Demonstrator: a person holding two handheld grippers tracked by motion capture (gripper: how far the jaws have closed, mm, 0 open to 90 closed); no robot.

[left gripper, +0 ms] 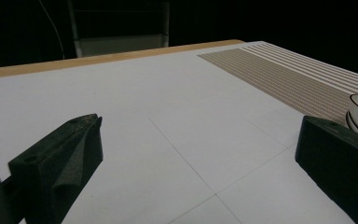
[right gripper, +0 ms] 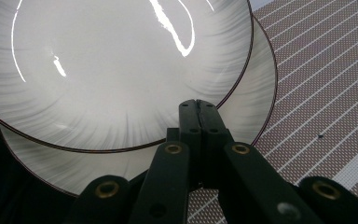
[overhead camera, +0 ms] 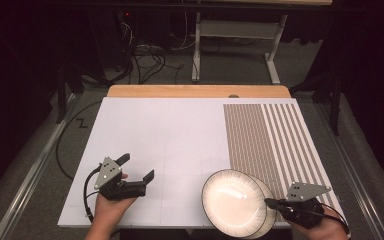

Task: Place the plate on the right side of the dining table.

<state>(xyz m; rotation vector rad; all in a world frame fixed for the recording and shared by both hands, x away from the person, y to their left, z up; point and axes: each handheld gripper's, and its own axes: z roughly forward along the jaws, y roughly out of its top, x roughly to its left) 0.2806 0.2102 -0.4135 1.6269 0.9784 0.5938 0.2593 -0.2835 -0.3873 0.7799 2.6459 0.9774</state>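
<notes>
Two stacked plates [overhead camera: 232,202]; right claw [overhead camera: 269,202] grips the upper plate's [right gripper: 116,70] rim.

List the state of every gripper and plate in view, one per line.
Left gripper: open, jaws wide apart, holding nothing, over the white board.
Right gripper: jaws shut together, tips over the rim of the lower plate, by the upper plate's edge.
Upper plate: empty, offset on the lower one.
Lower plate: empty, beneath the upper plate, partly on the striped mat.
</notes>
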